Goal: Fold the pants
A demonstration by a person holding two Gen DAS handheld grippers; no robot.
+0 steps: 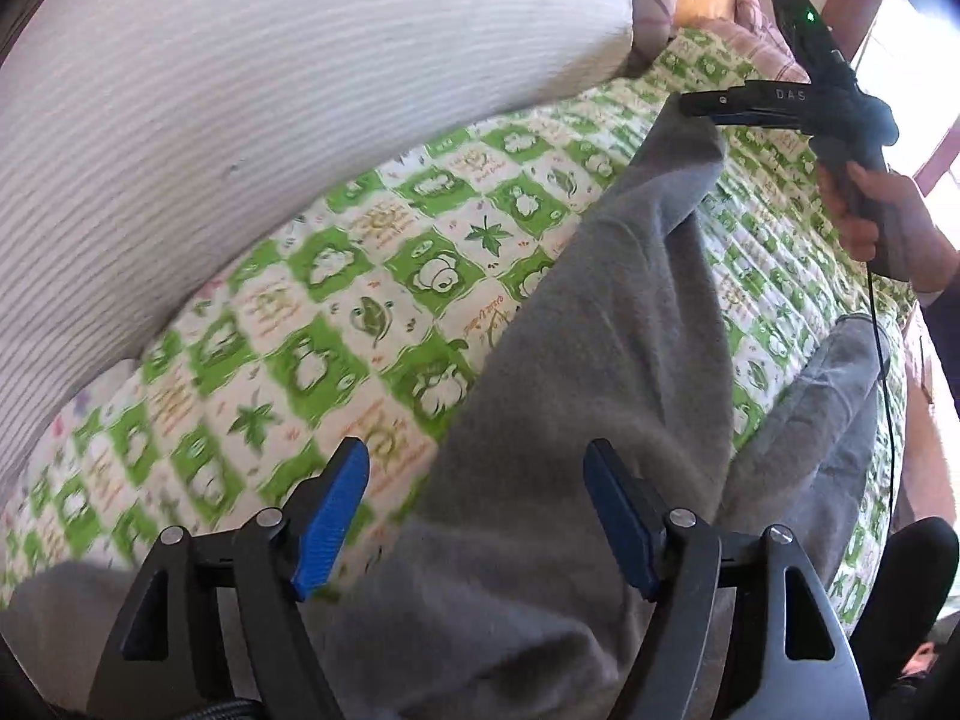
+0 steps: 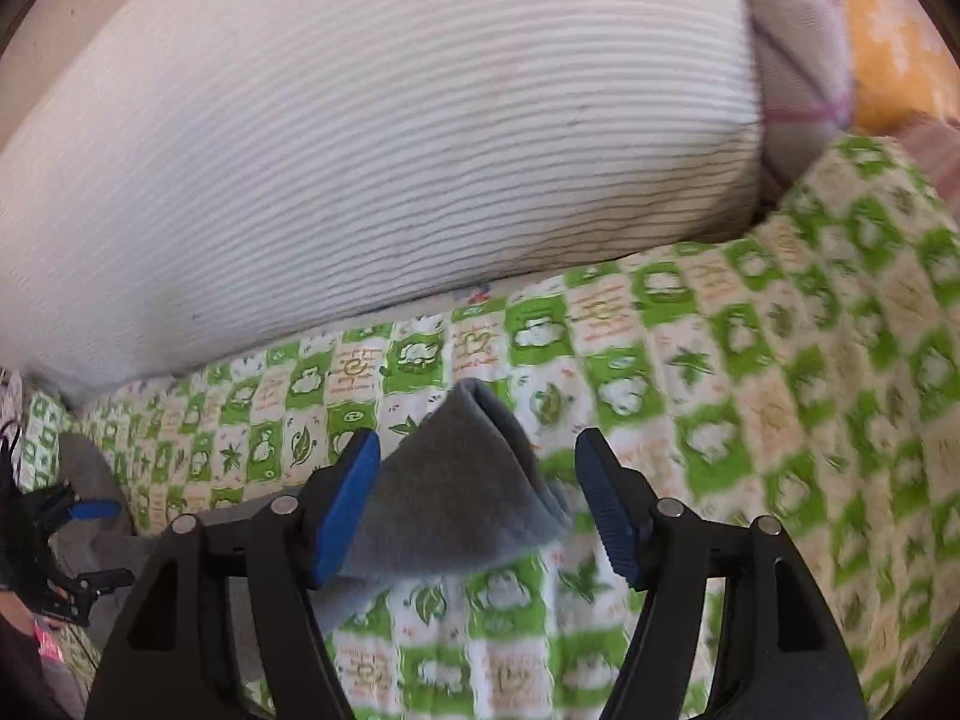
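Grey pants [image 1: 570, 360] lie on the green-and-white quilt [image 1: 336, 276], one leg stretched away toward the right gripper [image 1: 708, 111], the other leg off to the right near the bed edge. Left gripper [image 1: 477, 516] is spread wide, hovering over the near end of the pants, holding nothing. In its own view the right gripper [image 2: 477, 501] also looks spread: a peak of grey cloth stands between the blue pads [image 2: 348, 510], touching the left one, clear gap to the right one. From the left view the cloth corner seems to hang at its tip, so whether it's draped or lightly caught I can't tell. Risks: if that corner is only resting on one pad, any lift or sideways move drops it and the leg slumps back crooked. Fleece looks thick and floppy, so a shallow pinch may grab one layer only. The big striped pillow [image 2: 372, 138] crowds the far side; a wide swing could drag cloth against it.
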